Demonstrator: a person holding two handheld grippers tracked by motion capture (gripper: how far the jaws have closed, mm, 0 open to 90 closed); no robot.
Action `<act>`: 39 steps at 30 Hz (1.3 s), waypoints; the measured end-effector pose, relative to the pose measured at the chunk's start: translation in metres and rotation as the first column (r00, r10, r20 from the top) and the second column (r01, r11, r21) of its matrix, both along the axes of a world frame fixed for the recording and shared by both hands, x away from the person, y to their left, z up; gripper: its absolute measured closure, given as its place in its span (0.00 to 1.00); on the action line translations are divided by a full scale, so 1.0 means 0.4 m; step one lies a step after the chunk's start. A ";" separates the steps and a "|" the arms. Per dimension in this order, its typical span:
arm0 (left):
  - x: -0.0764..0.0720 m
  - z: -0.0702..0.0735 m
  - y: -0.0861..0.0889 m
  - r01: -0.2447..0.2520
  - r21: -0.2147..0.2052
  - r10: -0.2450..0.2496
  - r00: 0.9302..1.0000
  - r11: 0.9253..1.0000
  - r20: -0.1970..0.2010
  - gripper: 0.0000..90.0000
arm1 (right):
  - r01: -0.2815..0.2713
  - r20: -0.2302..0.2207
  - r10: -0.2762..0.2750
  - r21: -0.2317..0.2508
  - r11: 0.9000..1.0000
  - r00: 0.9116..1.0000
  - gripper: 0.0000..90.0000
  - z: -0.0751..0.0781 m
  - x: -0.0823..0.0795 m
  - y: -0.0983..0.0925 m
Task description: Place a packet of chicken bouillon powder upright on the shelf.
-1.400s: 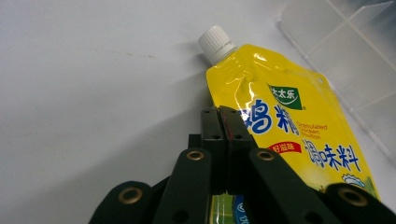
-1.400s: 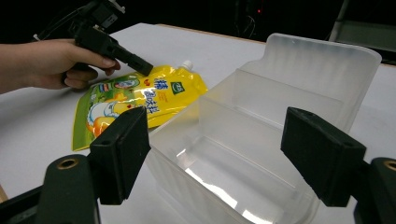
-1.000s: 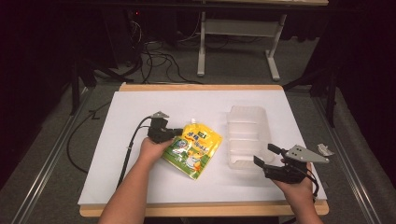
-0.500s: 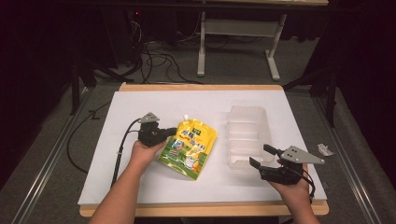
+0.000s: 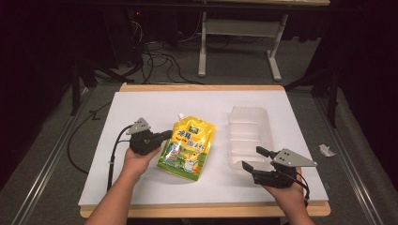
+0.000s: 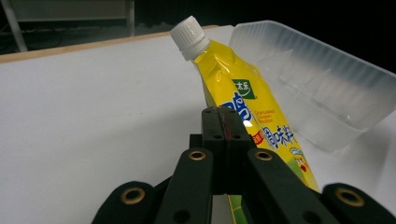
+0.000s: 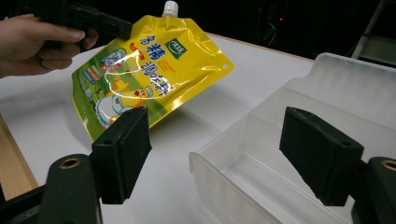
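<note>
The left hand-held gripper (image 5: 165,135) pinches the left edge of the yellow pouch (image 5: 188,147), jaws pressed tight on it, tilting the pouch up off the white table (image 5: 141,105). The right hand-held gripper (image 5: 252,159) hangs spread wide and empty at the near end of the clear plastic bin (image 5: 248,133). The pouch sits just left of the bin, with bare table behind both.
</note>
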State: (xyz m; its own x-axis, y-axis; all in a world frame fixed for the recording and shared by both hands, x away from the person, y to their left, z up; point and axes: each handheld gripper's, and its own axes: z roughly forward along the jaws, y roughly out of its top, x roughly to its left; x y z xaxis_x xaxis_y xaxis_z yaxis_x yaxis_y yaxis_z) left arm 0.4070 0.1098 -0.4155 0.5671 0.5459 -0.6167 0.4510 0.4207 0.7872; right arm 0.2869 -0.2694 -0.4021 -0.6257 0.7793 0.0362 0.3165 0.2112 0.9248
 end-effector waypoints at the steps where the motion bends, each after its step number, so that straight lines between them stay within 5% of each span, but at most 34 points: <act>1: -0.008 0.003 0.002 -0.001 0.004 0.001 1.000 1.000 0.012 1.00 | -0.004 0.003 0.004 -0.002 1.000 1.000 0.28 0.000 0.000 0.004; 20: -0.120 0.025 0.047 0.001 0.021 -0.003 0.993 1.000 0.122 1.00 | -0.081 -0.033 0.082 0.023 0.996 0.996 0.27 0.001 0.001 0.100; 39: -0.196 0.020 0.075 0.035 0.020 -0.039 0.973 0.999 0.227 1.00 | -0.129 -0.138 0.138 0.072 0.989 0.981 0.23 -0.012 0.102 0.257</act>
State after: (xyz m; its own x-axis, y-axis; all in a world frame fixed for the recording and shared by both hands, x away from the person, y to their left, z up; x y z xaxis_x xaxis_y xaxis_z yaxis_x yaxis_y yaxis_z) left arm 0.3287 0.1397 -0.4075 0.7114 0.5307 -0.4607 0.2746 0.3935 0.8773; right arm 0.3279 -0.1667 -0.4070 -0.7089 0.6823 0.1785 0.4187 0.2034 0.8851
